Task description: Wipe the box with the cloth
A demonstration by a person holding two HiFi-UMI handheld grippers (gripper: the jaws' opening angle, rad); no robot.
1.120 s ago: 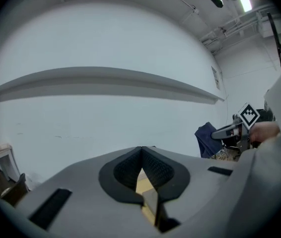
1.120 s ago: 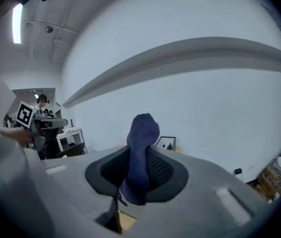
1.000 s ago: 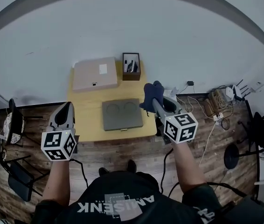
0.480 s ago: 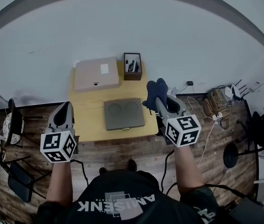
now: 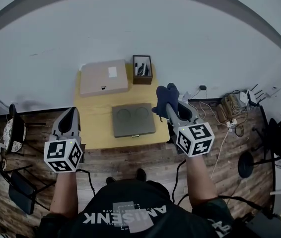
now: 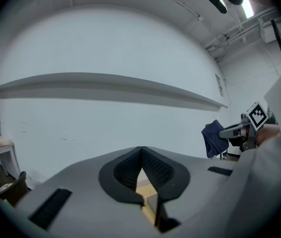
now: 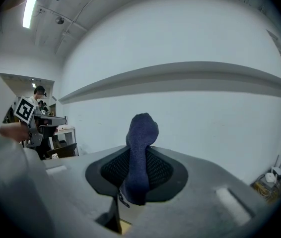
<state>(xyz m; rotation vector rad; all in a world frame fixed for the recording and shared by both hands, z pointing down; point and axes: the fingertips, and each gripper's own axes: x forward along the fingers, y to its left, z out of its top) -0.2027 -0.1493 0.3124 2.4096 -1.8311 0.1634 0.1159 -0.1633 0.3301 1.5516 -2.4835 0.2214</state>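
A flat tan cardboard box (image 5: 104, 77) lies at the back left of the yellow table (image 5: 96, 123). My right gripper (image 5: 166, 102) is shut on a dark blue cloth (image 5: 164, 97), held in the air over the table's right edge; the cloth (image 7: 139, 152) stands up between its jaws in the right gripper view. My left gripper (image 5: 69, 118) hangs off the table's left edge with its jaws closed and nothing between them. In the left gripper view the left gripper (image 6: 141, 170) shows touching pads, with the cloth (image 6: 212, 138) off to the right.
A grey tray with two round recesses (image 5: 133, 120) lies in the table's middle. A small dark wooden box with items in it (image 5: 143, 69) stands at the back, right of the cardboard box. Cables (image 5: 230, 110) and chairs (image 5: 14, 130) sit on the wooden floor around the table.
The right gripper with the cloth has shifted slightly right and away from me. The left gripper has barely moved.
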